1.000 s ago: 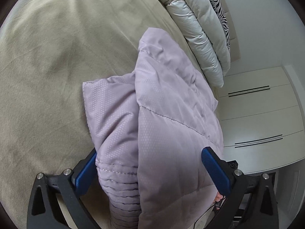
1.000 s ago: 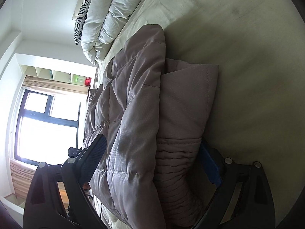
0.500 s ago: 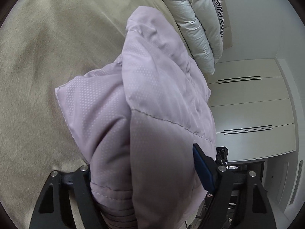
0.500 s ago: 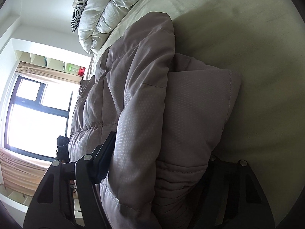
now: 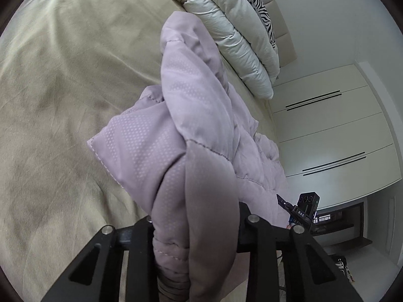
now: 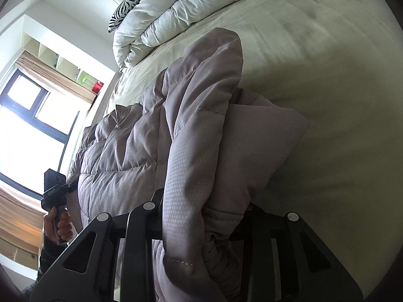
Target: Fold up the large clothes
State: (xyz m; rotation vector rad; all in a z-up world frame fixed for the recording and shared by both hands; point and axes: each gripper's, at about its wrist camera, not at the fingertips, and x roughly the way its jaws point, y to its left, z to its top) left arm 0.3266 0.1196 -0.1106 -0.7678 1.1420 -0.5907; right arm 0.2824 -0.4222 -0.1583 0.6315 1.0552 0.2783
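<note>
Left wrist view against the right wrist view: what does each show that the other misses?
Only the left wrist view shows the white wardrobe doors and the right tongs from outside. Only the right wrist view shows the window, the shelf niche and the hand holding the left tongs. Both share the lilac padded jacket bunched between closing jaws, the beige bed sheet, the white duvet and the zebra pillow.
</note>
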